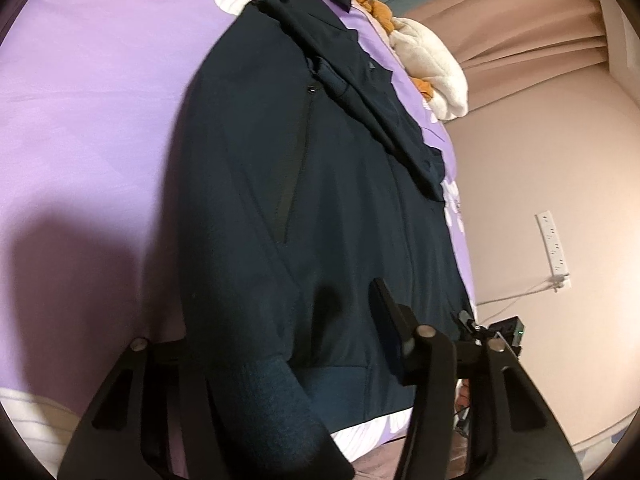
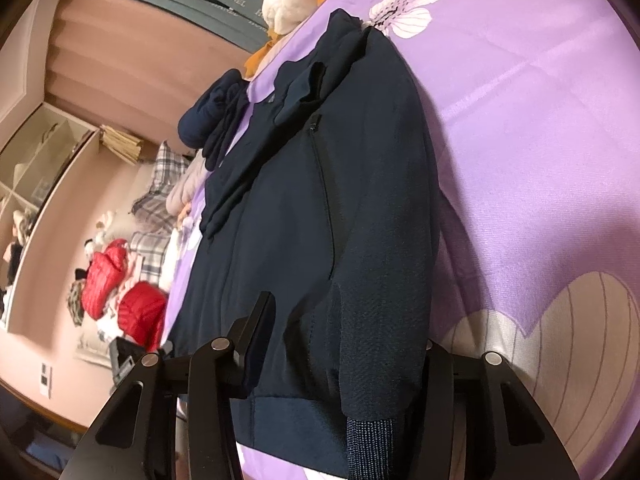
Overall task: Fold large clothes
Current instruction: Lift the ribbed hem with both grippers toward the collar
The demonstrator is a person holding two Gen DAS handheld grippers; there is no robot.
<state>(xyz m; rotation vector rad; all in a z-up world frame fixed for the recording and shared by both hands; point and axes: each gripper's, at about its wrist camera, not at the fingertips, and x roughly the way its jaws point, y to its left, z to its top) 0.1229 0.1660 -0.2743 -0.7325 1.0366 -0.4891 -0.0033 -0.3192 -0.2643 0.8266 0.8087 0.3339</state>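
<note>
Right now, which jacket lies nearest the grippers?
The navy jacket, on the purple sheet, its hem between the fingers of the left gripper and right gripper; the red jackets lie off the bed.

Navy jacket [image 2: 320, 216] lies flat on the purple floral bedsheet [image 2: 520, 120]; the right gripper [image 2: 344, 344] straddles its cuffed sleeve [image 2: 380, 320] near the hem

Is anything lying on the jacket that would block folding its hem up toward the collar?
Nothing foreign is visible on the jacket. Only its own sleeve lies folded across the chest. The plush toy sits beside the collar.
</note>
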